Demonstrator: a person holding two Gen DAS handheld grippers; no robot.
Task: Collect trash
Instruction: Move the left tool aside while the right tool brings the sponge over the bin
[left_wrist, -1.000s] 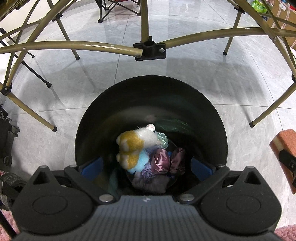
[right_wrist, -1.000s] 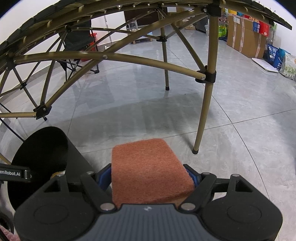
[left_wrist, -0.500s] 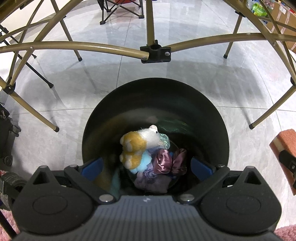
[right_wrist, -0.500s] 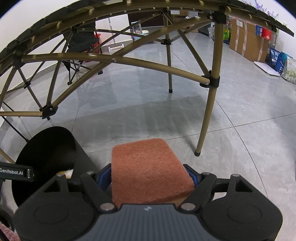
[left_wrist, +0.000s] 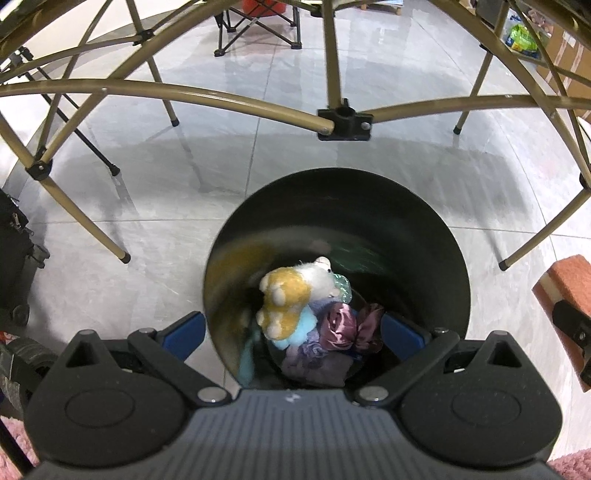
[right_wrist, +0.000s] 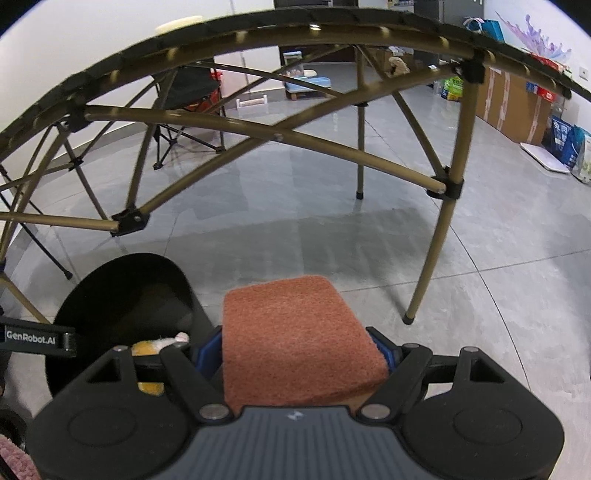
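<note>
Beside the black bin (right_wrist: 122, 295), the right gripper (right_wrist: 301, 354) pinched an orange sponge (right_wrist: 295, 336) across its sides; it looked light and squashy. The left gripper (left_wrist: 291, 328) clasped the bin's rim.

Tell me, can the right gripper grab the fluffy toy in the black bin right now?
Probably not. The right gripper is already shut on the orange sponge, so its jaws are full. The fluffy toy sits deep inside the black bin, off to that gripper's left.
</note>
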